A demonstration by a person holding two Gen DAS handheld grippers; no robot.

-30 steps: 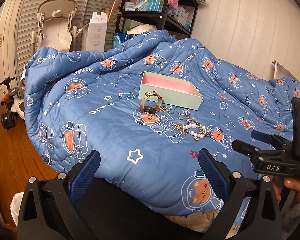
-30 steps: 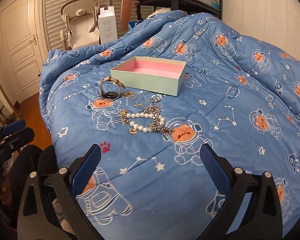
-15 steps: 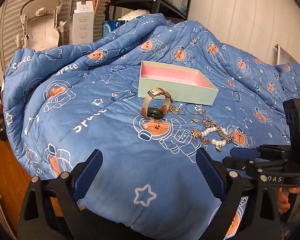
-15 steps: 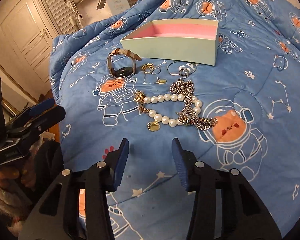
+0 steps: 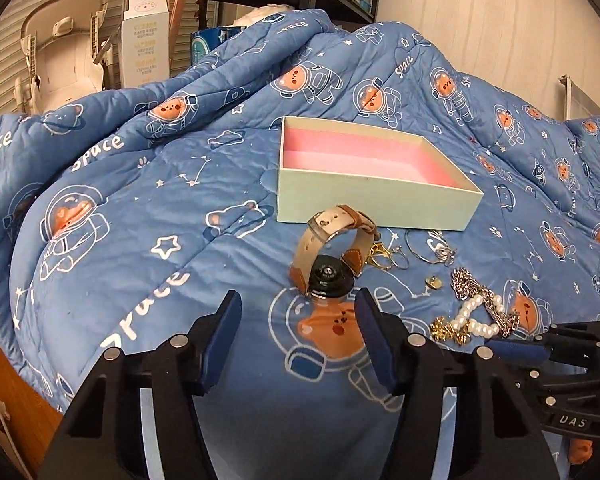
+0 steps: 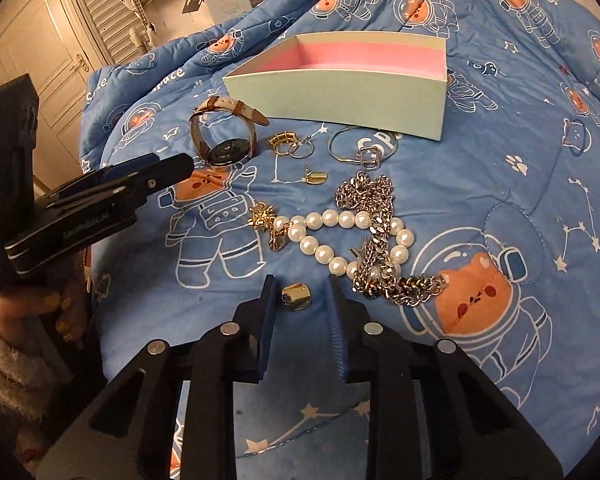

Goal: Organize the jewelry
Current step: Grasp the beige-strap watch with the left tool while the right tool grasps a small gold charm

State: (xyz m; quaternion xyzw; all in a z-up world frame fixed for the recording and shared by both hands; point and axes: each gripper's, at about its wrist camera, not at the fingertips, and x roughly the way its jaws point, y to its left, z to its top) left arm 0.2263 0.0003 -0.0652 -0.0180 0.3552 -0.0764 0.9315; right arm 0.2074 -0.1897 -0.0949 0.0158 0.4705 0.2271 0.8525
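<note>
Blue quilt [image 5: 148, 208] with astronaut bears covers the bed, and we use the mint box [image 5: 374, 200] with pink lining as our landmark. It sits open on the quilt, nothing visible inside.

All jewelry lies on the quilt in front of the box. The watch [image 5: 330, 254] with tan strap stands on its side just in front of the box's near wall, dark case resting on the quilt. Beside the watch, also near the box front, we see small gold earrings [image 6: 283, 142], thin hoops [image 6: 302, 149] and a silver bangle [image 6: 362, 146] with a square charm. Farther from the box, a pearl strand [image 6: 340, 240] lies tangled with a chunky silver chain [image 6: 380, 236] that crosses over it; a small gold piece [image 6: 315, 178] sits between these and the box.

Our left tool [image 5: 298, 332] is released, jaws spread wide, hovering above the quilt with the watch case just past its tips, no contact visible. Our right tool [image 6: 299, 300] is partly closed, jaws straddling a small gold stud [image 6: 297, 297] farthest from the box; a gap shows on each side, so it is not yet clenched on it. We also see each tool from the other's camera, held in a hand [image 6: 36, 308] with a fuzzy sleeve.
</note>
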